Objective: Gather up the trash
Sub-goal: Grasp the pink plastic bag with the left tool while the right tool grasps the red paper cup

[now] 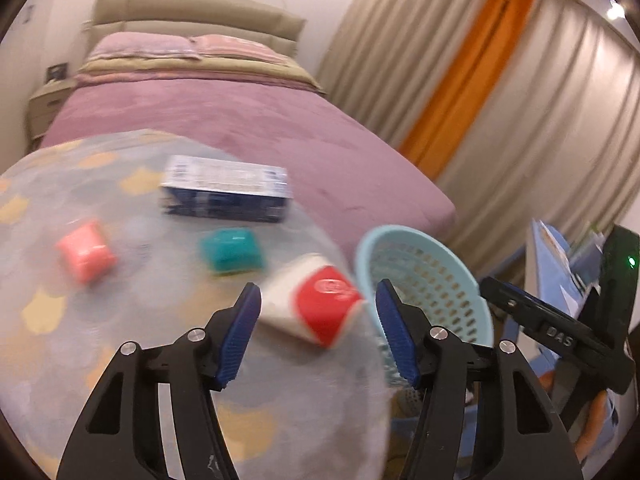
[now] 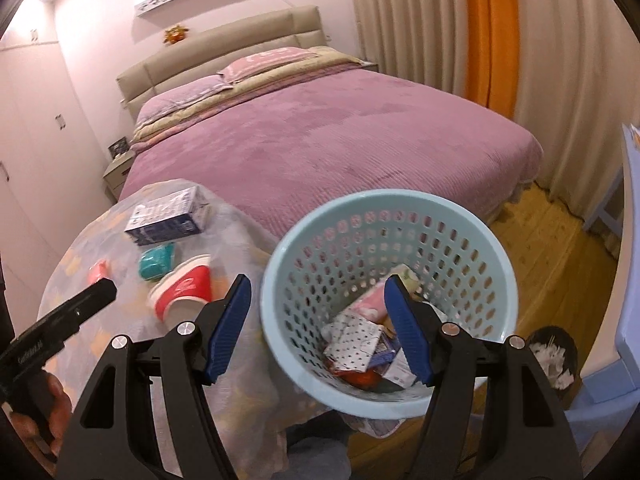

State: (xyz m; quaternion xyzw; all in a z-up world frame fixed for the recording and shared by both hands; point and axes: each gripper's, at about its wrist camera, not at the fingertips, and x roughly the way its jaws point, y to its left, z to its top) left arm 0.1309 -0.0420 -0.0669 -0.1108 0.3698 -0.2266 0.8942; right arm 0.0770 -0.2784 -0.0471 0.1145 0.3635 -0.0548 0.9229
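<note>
Left gripper (image 1: 318,330) stands partly open and empty, its pads flanking but clear of the red-and-white cup (image 1: 316,304) lying on its side on the table (image 1: 120,360). Right gripper (image 2: 316,326) grips the near rim of the blue basket (image 2: 360,406), which holds wrappers. Risk: closing on the rounded cup may push it off the table edge; the basket, held by one rim, may tilt and spill.
</note>
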